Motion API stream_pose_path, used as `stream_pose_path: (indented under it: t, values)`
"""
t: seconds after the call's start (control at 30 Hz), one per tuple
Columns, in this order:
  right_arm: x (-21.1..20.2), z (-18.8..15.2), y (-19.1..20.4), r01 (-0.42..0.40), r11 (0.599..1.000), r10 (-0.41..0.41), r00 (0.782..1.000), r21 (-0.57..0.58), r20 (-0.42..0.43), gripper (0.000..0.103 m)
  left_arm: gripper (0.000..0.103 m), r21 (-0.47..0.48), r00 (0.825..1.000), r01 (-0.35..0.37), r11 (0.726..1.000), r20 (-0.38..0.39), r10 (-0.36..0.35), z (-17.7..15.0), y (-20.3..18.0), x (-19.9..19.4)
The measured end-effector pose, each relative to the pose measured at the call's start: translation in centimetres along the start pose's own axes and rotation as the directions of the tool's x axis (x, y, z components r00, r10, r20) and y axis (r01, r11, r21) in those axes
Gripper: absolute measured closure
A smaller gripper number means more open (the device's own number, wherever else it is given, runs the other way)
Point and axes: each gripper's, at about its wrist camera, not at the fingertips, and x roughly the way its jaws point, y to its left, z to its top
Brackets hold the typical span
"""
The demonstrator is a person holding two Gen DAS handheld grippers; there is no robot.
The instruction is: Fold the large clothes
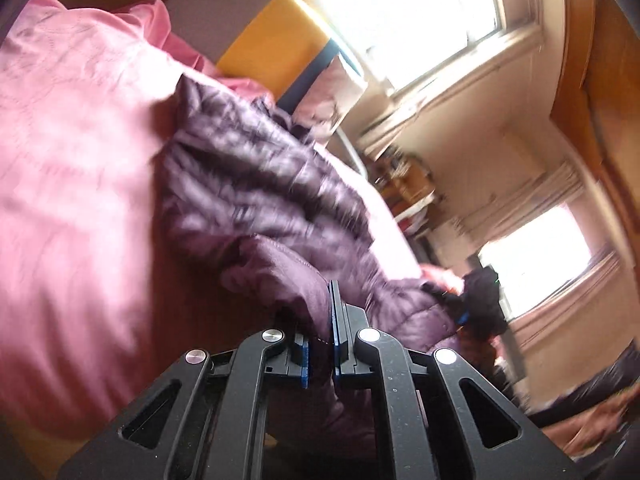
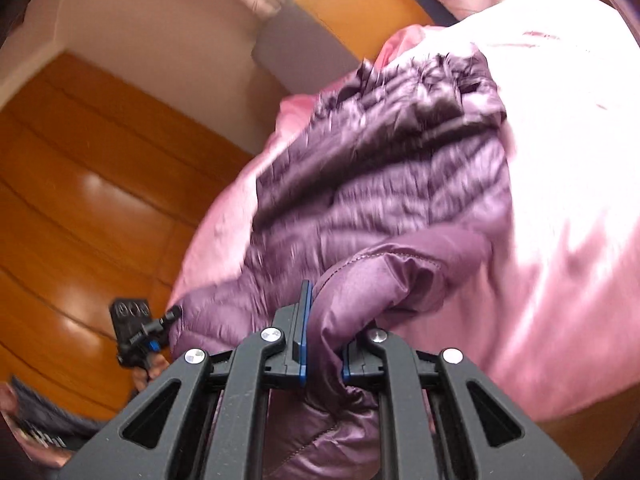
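Both grippers are clamping the near hem of a purple quilted jacket [image 1: 256, 184] that is lying across a bed covered in a pink sheet [image 1: 68, 184], its far end reaching toward the head of the bed. The left gripper [image 1: 320, 344] is pinching a thin fold of fabric, its fingers [image 1: 335, 320] nearly closed on it. The right gripper [image 2: 324, 344] is squeezing a thicker bunch of the same garment [image 2: 380, 184] between its blue-padded fingers [image 2: 305, 320]. Both tools are pointing slightly downward across the bed. The left one shows at the lower left of the right camera's view [image 2: 134, 330], well apart along the hem. Judging by the blur, the hem is being lifted. To fold cleanly, both hands should probably be rising together and travelling evenly toward the far edge, keeping the hem taut so the padding is not bunching or slipping from the thinner left pinch.
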Motion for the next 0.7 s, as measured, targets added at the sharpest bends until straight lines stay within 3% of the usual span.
stream_pose_path:
  t: [0.1, 0.23, 0.27, 0.4, 0.43, 0.47, 0.5, 0.53, 0.57, 0.7]
  values:
    - [0.3, 2.4, -0.5, 0.006, 0.999, -0.007, 0.999, 0.039, 0.048, 0.093, 0.096, -0.034, 1.000, 0.014, 0.999, 0.021, -0.014, 2.5, 0.5, 1.1]
    - [1.8, 5.9, -1.3, 0.038, 0.997, -0.042, 0.997, 0.071, 0.064, 0.093, 0.096, -0.075, 0.999, -0.034, 0.997, 0.025, 0.036, 6.2, 1.9, 3.2]
    - [2.0, 6.6, -1.7, 0.050, 0.995, -0.055, 0.997, 0.082, 0.063, 0.088, 0.096, -0.101, 0.998, -0.056, 0.993, 0.026, 0.059, 7.0, 2.5, 3.9]
    - [3.8, 9.4, -3.4, 0.071, 0.989, -0.076, 0.997, 0.127, 0.031, 0.076, 0.070, -0.181, 0.985, -0.168, 0.969, 0.007, 0.172, 9.7, 4.8, 6.4]
    - [4.2, 9.9, -3.9, 0.073, 0.987, -0.078, 0.997, 0.142, 0.027, 0.069, 0.058, -0.196, 0.986, -0.163, 0.967, 0.013, 0.168, 10.0, 5.1, 6.5]
    - [4.4, 10.3, -4.4, 0.061, 0.984, -0.066, 0.998, 0.169, 0.024, 0.054, 0.045, -0.202, 0.986, -0.158, 0.967, 0.024, 0.166, 10.2, 5.4, 6.4]
    - [4.5, 10.6, -5.0, 0.033, 0.979, -0.039, 0.999, 0.201, 0.027, 0.042, 0.039, -0.209, 0.983, -0.163, 0.964, 0.046, 0.176, 10.4, 5.7, 6.2]
    - [4.4, 10.8, -5.5, -0.012, 0.973, 0.003, 0.999, 0.230, 0.042, 0.019, 0.029, -0.219, 0.981, -0.167, 0.961, 0.064, 0.185, 10.4, 6.0, 5.8]
    - [4.2, 10.9, -5.8, -0.043, 0.969, 0.028, 0.998, 0.243, 0.063, 0.012, 0.021, -0.230, 0.979, -0.167, 0.959, 0.079, 0.189, 10.3, 6.3, 5.3]
    - [2.4, 10.8, -5.9, -0.025, 0.977, -0.002, 0.992, 0.211, 0.126, 0.005, 0.019, -0.286, 0.967, -0.170, 0.943, 0.135, 0.215, 9.9, 8.5, 3.3]
